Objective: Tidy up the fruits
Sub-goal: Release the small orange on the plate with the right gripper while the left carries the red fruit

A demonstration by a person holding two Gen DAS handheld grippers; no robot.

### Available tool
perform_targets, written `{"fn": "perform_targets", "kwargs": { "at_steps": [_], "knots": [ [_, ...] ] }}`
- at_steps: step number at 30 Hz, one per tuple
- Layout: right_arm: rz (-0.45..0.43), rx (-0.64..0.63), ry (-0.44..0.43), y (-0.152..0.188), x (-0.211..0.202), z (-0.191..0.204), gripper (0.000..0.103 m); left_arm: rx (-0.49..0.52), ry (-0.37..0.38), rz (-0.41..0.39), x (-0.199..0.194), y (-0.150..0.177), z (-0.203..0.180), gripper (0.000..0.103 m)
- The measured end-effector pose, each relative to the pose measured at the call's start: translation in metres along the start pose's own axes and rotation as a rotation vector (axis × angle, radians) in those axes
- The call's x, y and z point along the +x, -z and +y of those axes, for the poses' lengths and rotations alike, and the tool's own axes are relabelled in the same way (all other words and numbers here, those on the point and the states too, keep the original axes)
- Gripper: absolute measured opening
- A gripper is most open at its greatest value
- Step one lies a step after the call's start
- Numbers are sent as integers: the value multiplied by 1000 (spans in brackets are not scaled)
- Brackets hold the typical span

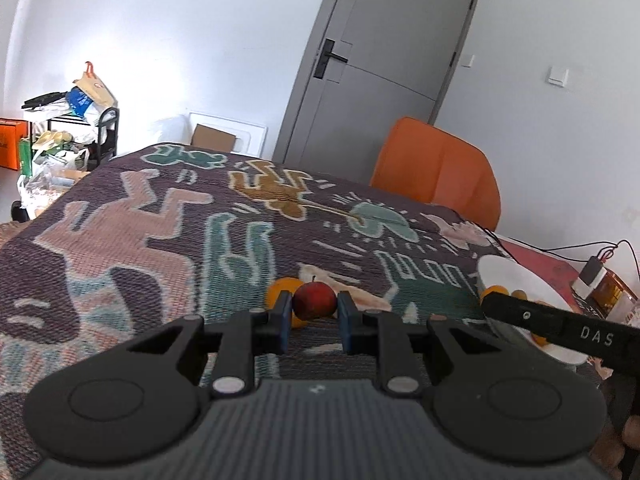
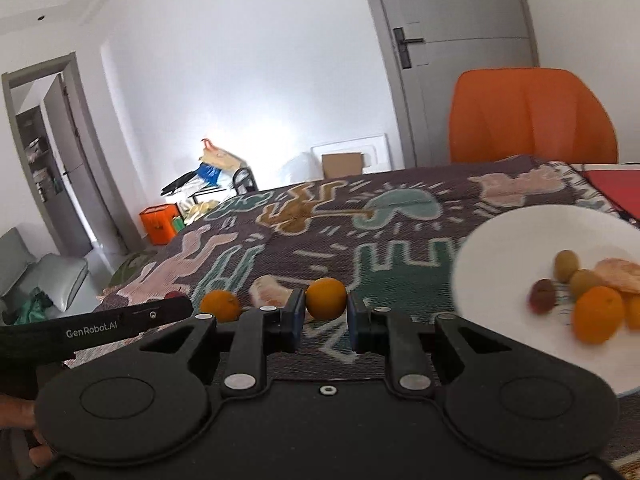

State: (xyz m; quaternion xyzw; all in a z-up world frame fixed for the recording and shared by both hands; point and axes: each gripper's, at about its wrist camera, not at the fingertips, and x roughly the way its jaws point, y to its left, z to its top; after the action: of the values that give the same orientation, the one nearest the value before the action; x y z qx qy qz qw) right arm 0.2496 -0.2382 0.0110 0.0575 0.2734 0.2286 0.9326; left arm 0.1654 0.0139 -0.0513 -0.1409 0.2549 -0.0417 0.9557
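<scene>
Tool on my left is clenched on a red apple, the right tool on an orange, both gripped across the middle above the counter. I judge both fruits light, firm and smooth, apt to roll if pinched off-centre. I count two fruits held, one orange and one pale piece loose on the cloth, and about six blurred pieces in the white plate to my right.

A patterned blanket bears a white plate and an orange.
</scene>
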Motion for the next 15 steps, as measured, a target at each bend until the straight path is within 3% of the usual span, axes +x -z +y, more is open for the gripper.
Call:
{"fn": "perform_targets", "kwargs": {
  "at_steps": [15],
  "knots": [
    [-39,48,83,3,-31,-44,21,48,66,7,11,1,-45,22]
  ]
}}
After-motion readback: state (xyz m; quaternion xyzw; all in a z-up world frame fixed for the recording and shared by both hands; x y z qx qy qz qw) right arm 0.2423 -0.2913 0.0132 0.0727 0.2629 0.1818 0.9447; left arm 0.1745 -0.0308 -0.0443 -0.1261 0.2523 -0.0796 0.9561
